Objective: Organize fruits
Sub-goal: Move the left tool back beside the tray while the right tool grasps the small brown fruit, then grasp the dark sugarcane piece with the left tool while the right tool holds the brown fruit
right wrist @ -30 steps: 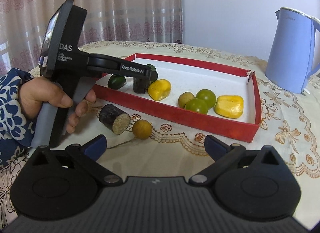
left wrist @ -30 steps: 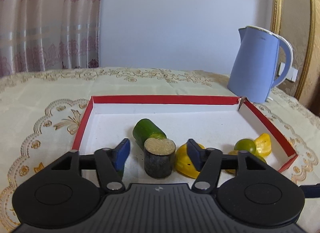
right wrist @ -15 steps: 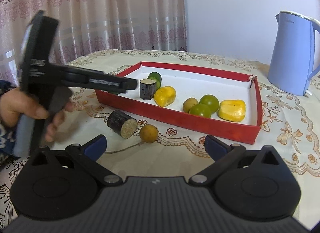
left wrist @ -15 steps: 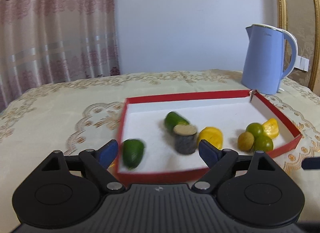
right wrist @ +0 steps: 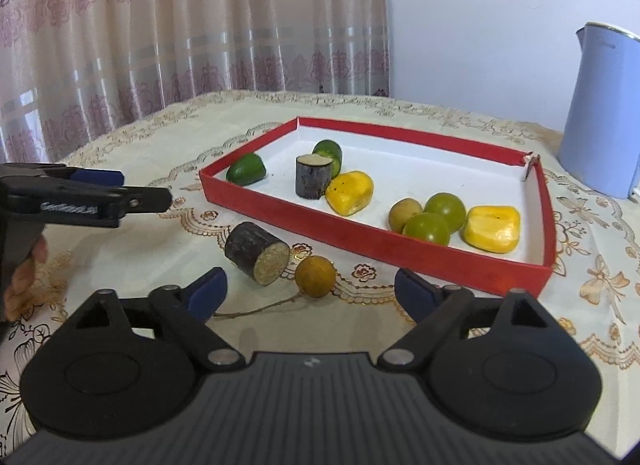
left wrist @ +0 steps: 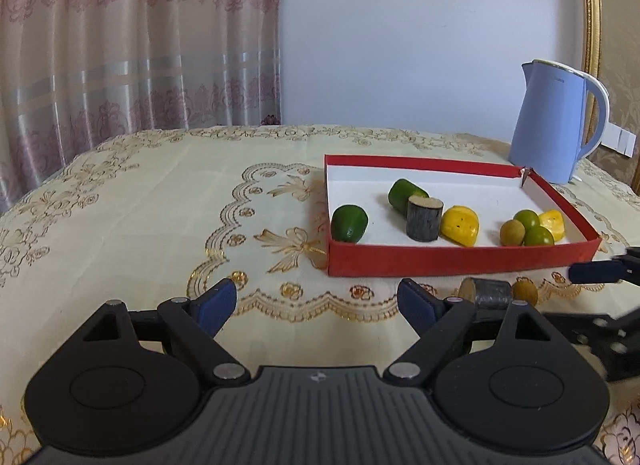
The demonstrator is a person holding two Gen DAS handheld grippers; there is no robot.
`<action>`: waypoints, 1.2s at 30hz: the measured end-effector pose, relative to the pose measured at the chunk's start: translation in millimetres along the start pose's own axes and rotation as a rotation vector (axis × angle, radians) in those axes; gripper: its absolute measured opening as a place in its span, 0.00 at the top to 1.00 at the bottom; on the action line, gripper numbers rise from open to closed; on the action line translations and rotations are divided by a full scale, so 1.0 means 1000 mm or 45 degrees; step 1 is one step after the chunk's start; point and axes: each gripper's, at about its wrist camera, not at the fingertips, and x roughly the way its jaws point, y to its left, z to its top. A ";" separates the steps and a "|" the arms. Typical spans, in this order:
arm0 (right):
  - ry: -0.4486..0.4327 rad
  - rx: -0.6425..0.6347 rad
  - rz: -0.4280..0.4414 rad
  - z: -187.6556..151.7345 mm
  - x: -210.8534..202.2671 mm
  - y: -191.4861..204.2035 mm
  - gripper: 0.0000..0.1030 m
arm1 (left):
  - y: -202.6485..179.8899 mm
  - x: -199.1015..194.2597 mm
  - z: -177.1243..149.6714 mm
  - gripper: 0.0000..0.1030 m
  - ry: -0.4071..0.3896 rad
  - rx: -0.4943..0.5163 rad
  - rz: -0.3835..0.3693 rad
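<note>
A red tray (left wrist: 440, 262) (right wrist: 420, 261) with a white floor holds two green fruits, an upright dark stalk piece (left wrist: 425, 218), yellow pieces, two round green fruits and a brown longan. On the cloth before the tray lie a second dark stalk piece (right wrist: 258, 253) (left wrist: 486, 292) and a brown longan (right wrist: 315, 276) with a thin stem. My right gripper (right wrist: 311, 292) hovers just short of that longan. Its jaws are closing, and the pads touch nothing. My left gripper (left wrist: 316, 303) (right wrist: 132, 189) stands open and empty over the cloth, left of the tray.
A pale blue kettle (left wrist: 552, 121) (right wrist: 600, 113) stands behind the tray's far right corner. A cream embroidered cloth (left wrist: 160, 225) covers the table. Curtains hang behind its far left edge. A person's hand (right wrist: 24, 277) holds the left gripper's handle.
My left gripper has let go of the upright stalk piece in the tray and drawn back out to the left. My right gripper's jaws have narrowed a little.
</note>
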 end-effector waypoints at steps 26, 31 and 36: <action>0.085 -0.016 -0.010 0.006 0.030 -0.004 0.70 | -0.009 -0.002 -0.006 0.15 0.019 0.013 -0.025; 0.073 -0.020 0.007 0.004 0.028 -0.004 0.76 | -0.015 -0.003 -0.007 0.15 0.024 0.029 -0.025; 0.059 -0.026 0.015 0.004 0.024 -0.004 0.76 | -0.022 -0.004 -0.007 0.15 0.028 0.042 -0.027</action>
